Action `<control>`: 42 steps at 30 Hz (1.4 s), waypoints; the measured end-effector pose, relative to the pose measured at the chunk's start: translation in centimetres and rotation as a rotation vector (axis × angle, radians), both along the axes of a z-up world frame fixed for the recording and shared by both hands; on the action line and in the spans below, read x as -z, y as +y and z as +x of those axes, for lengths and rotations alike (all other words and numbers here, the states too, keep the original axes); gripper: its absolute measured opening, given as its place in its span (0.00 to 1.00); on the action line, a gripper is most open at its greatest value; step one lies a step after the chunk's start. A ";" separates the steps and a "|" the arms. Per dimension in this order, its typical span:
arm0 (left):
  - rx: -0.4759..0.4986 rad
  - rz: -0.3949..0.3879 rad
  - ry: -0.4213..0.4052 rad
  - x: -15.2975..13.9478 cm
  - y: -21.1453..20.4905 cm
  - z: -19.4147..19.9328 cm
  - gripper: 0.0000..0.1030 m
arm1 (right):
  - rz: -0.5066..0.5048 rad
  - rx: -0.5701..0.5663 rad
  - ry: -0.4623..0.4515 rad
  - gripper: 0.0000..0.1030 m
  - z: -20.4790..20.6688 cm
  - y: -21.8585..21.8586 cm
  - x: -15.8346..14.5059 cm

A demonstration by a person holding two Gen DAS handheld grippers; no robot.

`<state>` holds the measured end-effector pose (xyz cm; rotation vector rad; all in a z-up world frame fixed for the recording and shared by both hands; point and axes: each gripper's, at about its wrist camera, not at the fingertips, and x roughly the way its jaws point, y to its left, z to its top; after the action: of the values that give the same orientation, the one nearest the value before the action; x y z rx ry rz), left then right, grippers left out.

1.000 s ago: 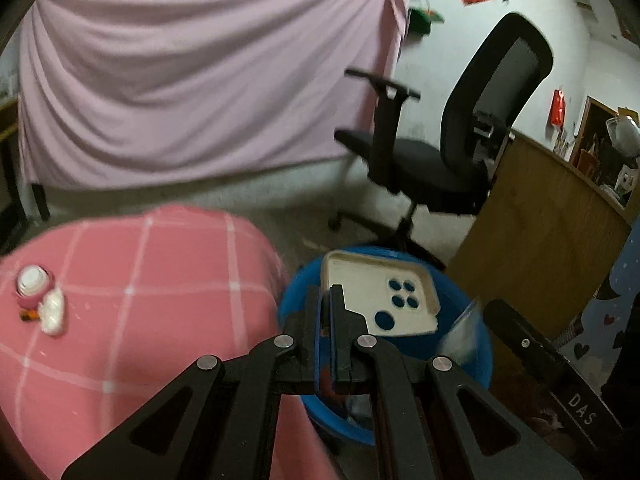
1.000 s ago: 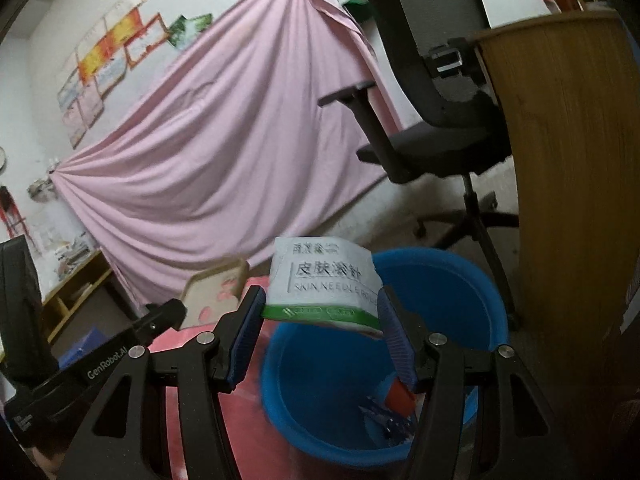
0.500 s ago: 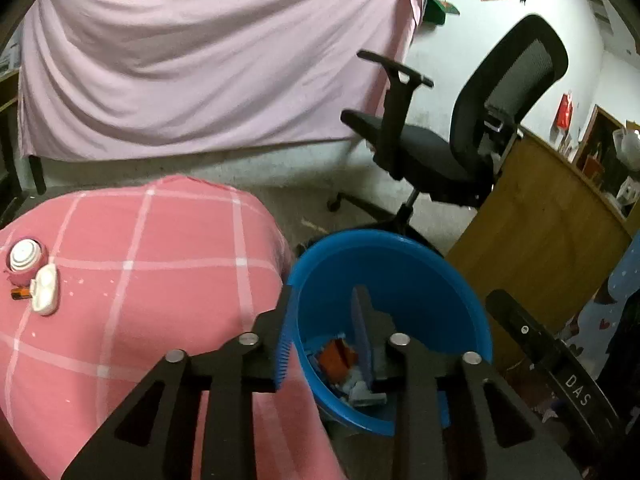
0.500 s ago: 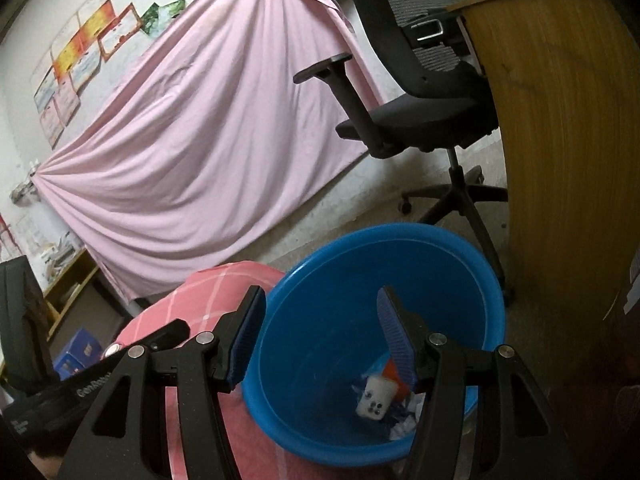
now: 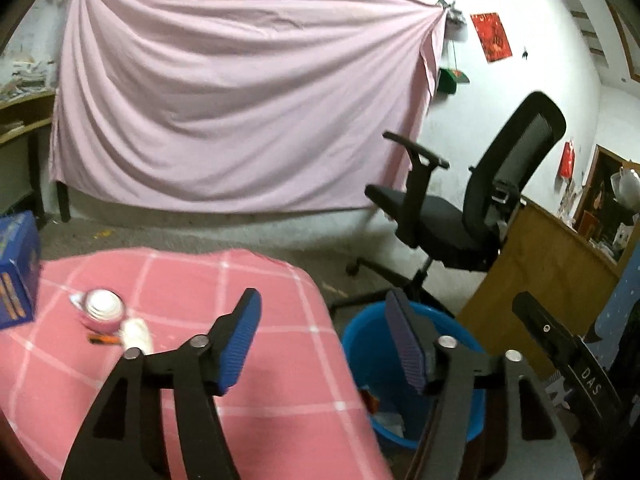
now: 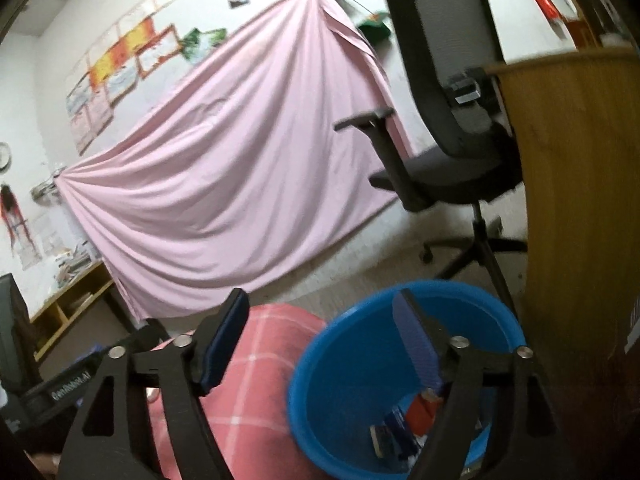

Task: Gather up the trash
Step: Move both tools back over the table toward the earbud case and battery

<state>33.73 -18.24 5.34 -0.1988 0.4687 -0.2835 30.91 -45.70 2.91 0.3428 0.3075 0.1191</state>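
A blue bucket (image 5: pixel 372 344) stands on the floor beside a table under a pink checked cloth (image 5: pixel 192 280). My left gripper (image 5: pixel 323 300) hovers over the table's right edge, its jaws opening with nothing between them. On the cloth at the left lie a small pink-and-white jar (image 5: pixel 102 308), a white piece (image 5: pixel 136 334) and a tiny orange bit (image 5: pixel 102 339). My right gripper (image 6: pixel 321 298) hangs above the bucket (image 6: pixel 332 376), jaws opening and empty. Trash lies at the bucket's bottom (image 6: pixel 396 432), including red and blue pieces.
A black office chair (image 5: pixel 460 216) stands behind the bucket, with a wooden desk panel (image 5: pixel 536 264) to its right. A blue box (image 5: pixel 14 268) sits at the table's left edge. A pink sheet (image 5: pixel 240 100) covers the far wall. Low shelves (image 6: pixel 72 304) stand at the left.
The white box has left the right jaws and lies in the bucket. The beige tray is gone from the left jaws. Both grippers opened wider and rose; the left swung toward the table.
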 end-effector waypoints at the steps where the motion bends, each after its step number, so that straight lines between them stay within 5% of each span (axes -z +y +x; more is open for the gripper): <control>1: -0.011 -0.001 -0.013 -0.2 0.6 -0.3 0.75 | -0.013 -0.002 -0.015 0.80 -0.1 0.6 -0.3; 5: -0.080 -0.015 -0.089 -0.7 3.6 -1.8 0.95 | -0.029 -0.009 -0.070 0.89 -0.2 2.5 -1.2; 7: -0.109 -0.013 -0.110 -0.7 5.0 -2.3 0.96 | -0.031 -0.011 -0.097 1.00 -0.3 3.3 -1.5; 20: -0.252 0.017 -0.253 0.1 13.3 -5.7 0.98 | -0.166 -0.088 -0.305 1.00 -2.2 11.3 -3.3; 31: -0.325 0.060 -0.346 1.3 18.3 -8.7 0.98 | -0.279 -0.164 -0.396 1.00 -2.9 17.4 -3.2; 42: -0.375 0.085 -0.305 3.0 21.4 -8.7 0.98 | -0.377 -0.223 -0.384 1.00 -2.4 21.4 -1.8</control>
<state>24.99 3.13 2.37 -0.1538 0.1347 0.0740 28.51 -24.27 4.70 -0.0918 -0.0172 0.3366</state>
